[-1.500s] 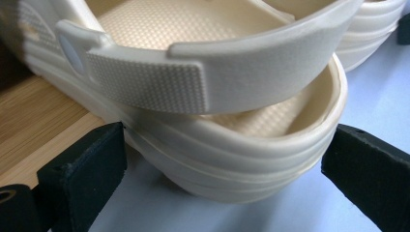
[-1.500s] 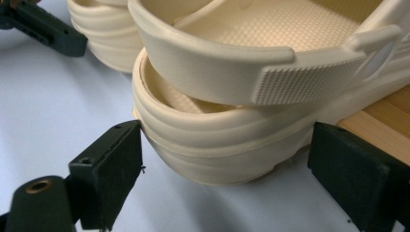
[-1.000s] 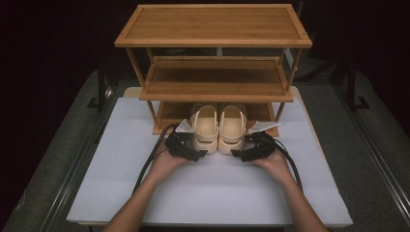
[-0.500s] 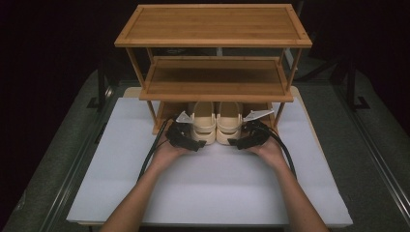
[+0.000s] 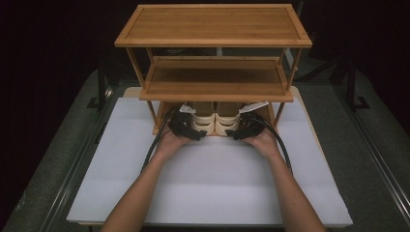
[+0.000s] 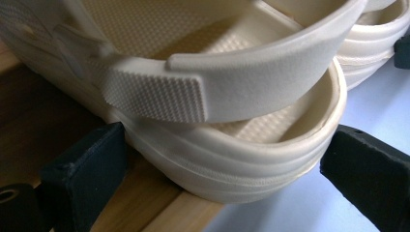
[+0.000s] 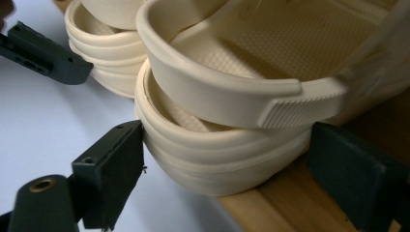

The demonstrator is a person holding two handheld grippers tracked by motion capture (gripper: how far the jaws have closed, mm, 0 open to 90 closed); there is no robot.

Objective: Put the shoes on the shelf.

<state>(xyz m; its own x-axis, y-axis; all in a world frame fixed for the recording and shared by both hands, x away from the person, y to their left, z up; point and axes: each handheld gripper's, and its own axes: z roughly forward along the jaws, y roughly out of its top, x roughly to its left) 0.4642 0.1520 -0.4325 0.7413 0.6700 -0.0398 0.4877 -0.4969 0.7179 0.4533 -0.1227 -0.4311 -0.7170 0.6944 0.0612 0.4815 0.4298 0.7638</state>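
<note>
Darkness surrounded a white worktop [image 5: 212, 179] that carried a three-tier wooden rack [image 5: 215, 43] at its far side. A person's forearms reached in from the near edge, each hand holding a gripper at the rack's lowest tier.

Two cream sandals sat side by side with their toes under the middle shelf and their heels jutting towards the near side, over the bottom board's front edge. The left gripper [image 5: 192, 129] spanned the heel of the left sandal [image 6: 232, 159], one jaw touching its outer side, the other standing just off its inner side. The right gripper [image 5: 240, 130] spanned the heel of the right sandal [image 7: 217, 159] likewise, one jaw against it, the other just clear.

By the look of it, the pair was most of the way in; what remained was a last push inward and letting go.
</note>
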